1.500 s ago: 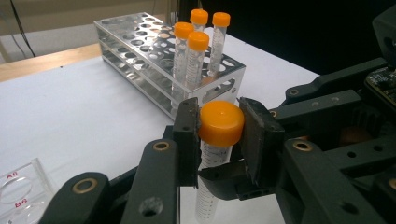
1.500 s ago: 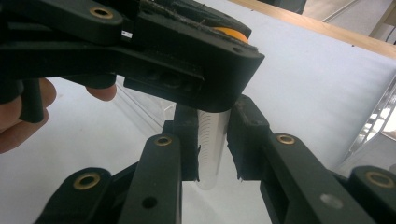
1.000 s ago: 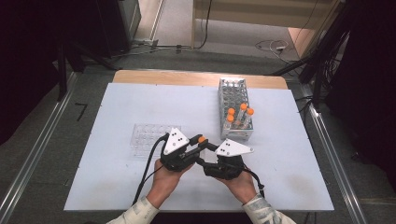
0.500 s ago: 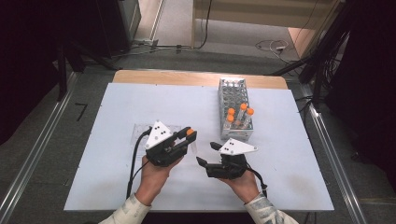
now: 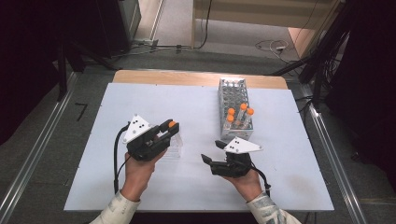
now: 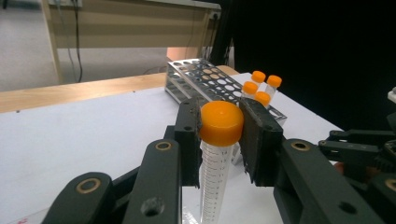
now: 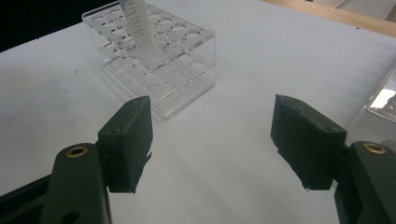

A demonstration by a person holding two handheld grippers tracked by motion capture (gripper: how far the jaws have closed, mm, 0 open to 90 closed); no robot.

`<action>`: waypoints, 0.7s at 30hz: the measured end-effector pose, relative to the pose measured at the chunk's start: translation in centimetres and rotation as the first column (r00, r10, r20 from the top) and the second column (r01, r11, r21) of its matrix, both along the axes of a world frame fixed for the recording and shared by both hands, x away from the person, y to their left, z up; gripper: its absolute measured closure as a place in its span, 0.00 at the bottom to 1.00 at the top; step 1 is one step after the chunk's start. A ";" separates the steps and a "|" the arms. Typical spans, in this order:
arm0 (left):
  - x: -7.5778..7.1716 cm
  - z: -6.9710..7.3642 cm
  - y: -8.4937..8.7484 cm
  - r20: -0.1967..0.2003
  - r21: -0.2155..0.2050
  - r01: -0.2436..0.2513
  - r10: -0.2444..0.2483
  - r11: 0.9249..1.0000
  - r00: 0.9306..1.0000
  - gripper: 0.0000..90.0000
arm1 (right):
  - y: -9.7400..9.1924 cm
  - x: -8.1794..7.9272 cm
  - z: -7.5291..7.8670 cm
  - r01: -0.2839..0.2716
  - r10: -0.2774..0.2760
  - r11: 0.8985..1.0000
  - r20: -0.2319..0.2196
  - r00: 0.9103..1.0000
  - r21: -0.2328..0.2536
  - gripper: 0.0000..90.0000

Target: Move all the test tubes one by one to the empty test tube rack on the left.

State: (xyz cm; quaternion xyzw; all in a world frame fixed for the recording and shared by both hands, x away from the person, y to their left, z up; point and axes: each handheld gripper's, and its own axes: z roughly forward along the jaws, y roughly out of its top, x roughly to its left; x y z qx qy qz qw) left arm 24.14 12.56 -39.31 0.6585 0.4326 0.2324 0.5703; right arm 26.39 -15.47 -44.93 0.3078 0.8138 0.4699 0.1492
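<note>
Nearest the person, the right gripper [image 5: 208, 161] rests low over the white table top [image 5: 196, 107], held by the right hand [image 5: 245, 179]. Its two black jaws stand wide apart with only bare table between them, as the right gripper view confirms [image 7: 210, 149]; the jaws have just been opening. Its grey three-cornered plate [image 5: 242, 146] faces upward.

To the left and slightly farther out, the left hand [image 5: 137, 170] holds the left gripper [image 5: 172, 128], which is clamped on a clear graduated plastic tube with an orange screw cap [image 5: 172, 124]. In the left gripper view the two jaw pads press against opposite sides of the orange cap [image 6: 222, 122], and the tube body hangs upright below them. The tube's lower end stands in the clear acrylic tube rack [image 5: 173, 145], which sits on the table directly beneath the left gripper. In the right gripper view the tube [image 7: 137, 28] enters one of the holes near the middle of this rack [image 7: 187, 70]; how deep it reaches cannot be told.

Farther out, to the right of centre, a perforated metal tube rack [image 5: 235, 100] stands on the table. Four more orange-capped tubes [image 5: 238, 114] stand upright in its near end, well apart from both grippers.
</note>
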 end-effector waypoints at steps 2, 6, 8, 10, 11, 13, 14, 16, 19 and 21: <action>-0.1 0.0 0.3 0.004 0.006 -0.014 0.014 1.000 1.000 0.77 | -0.1 0.1 0.0 0.005 -0.005 1.000 0.002 1.000 -0.001 0.31; -0.1 0.0 1.0 0.014 0.034 -0.048 0.047 0.998 0.999 0.77 | -0.5 0.3 0.0 0.019 -0.019 1.000 -0.001 1.000 0.001 0.32; 0.0 -0.1 1.2 0.019 0.053 -0.063 0.062 0.997 0.998 0.77 | -0.7 0.4 0.0 0.022 -0.022 1.000 -0.001 1.000 0.001 0.32; 0.0 -0.2 1.4 0.019 0.064 -0.075 0.074 0.995 0.997 0.77 | -0.8 0.4 0.0 0.027 -0.027 1.000 -0.003 1.000 0.003 0.32; 0.1 -0.3 1.4 0.017 0.068 -0.081 0.080 0.994 0.997 0.77 | -0.9 0.4 0.0 0.028 -0.028 1.000 -0.003 1.000 0.003 0.32; 0.2 -0.5 1.5 0.018 0.078 -0.091 0.090 0.993 0.996 0.77 | -0.9 0.4 0.0 0.032 -0.032 0.999 -0.005 0.999 0.003 0.32; 0.2 -0.6 1.6 0.014 0.080 -0.092 0.091 0.993 0.996 0.77 | -0.9 0.4 0.0 0.031 -0.031 1.000 -0.004 1.000 0.002 0.32; 0.3 -0.7 1.7 0.012 0.084 -0.100 0.100 0.991 0.995 0.77 | -1.0 0.5 0.0 0.030 -0.030 1.000 -0.002 1.000 0.000 0.32; 0.5 -0.9 1.9 0.006 0.083 -0.104 0.104 0.991 0.995 0.77 | -1.0 0.5 0.0 0.033 -0.033 0.999 -0.001 0.999 0.001 0.32; 0.5 -1.1 1.8 0.000 0.087 -0.100 0.100 0.991 0.995 0.77 | -1.0 0.5 0.0 0.034 -0.034 0.999 -0.003 0.999 0.000 0.32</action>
